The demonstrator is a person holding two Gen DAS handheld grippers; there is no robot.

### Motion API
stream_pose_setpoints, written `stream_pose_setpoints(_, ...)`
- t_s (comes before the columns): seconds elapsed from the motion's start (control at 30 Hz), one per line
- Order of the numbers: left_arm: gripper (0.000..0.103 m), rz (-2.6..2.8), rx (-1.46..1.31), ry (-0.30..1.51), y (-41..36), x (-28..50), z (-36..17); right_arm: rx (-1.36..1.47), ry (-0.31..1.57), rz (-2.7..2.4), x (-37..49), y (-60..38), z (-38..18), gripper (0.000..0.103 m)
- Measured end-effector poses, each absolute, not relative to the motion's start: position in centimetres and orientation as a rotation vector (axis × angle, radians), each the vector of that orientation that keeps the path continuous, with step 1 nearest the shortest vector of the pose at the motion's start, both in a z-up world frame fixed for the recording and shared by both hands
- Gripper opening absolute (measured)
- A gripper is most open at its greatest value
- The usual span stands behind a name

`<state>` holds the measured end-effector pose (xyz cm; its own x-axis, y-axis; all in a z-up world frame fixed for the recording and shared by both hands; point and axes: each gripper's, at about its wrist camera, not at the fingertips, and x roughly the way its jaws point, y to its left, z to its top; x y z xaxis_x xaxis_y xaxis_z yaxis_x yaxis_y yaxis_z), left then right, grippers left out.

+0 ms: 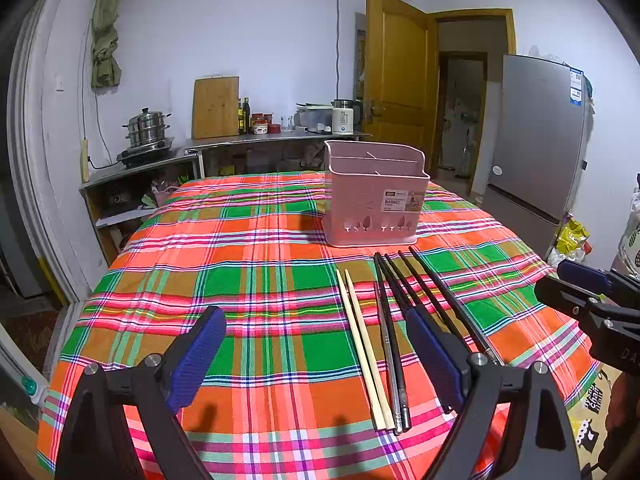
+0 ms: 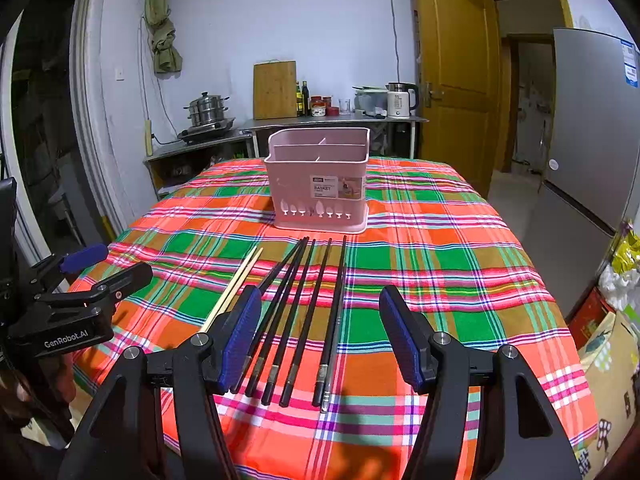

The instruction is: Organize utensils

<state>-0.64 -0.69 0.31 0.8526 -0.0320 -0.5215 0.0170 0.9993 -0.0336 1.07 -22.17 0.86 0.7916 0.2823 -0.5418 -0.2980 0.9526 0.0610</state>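
A pink utensil basket with dividers stands upright on the plaid tablecloth, far from both grippers. In front of it lie two wooden chopsticks and several black chopsticks, side by side, pointing at the basket. My left gripper hovers open above the cloth, the wooden pair between its blue pads. My right gripper is open too, held over the near ends of the black chopsticks. Neither holds anything. Each gripper shows at the edge of the other's view.
The table is covered by a red, green and orange plaid cloth. Behind it runs a steel counter with a steamer pot, cutting board, bottles and a kettle. A fridge and an open door stand at the right.
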Motion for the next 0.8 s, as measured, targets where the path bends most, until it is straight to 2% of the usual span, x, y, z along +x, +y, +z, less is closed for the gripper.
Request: stream_pose_setpoints(0.8,0.092,-0.026,-0.026,0.548,-0.92,-0.62,0.22,-0.028,0.579,0.311,0.93,-21.96,0.87,0.062)
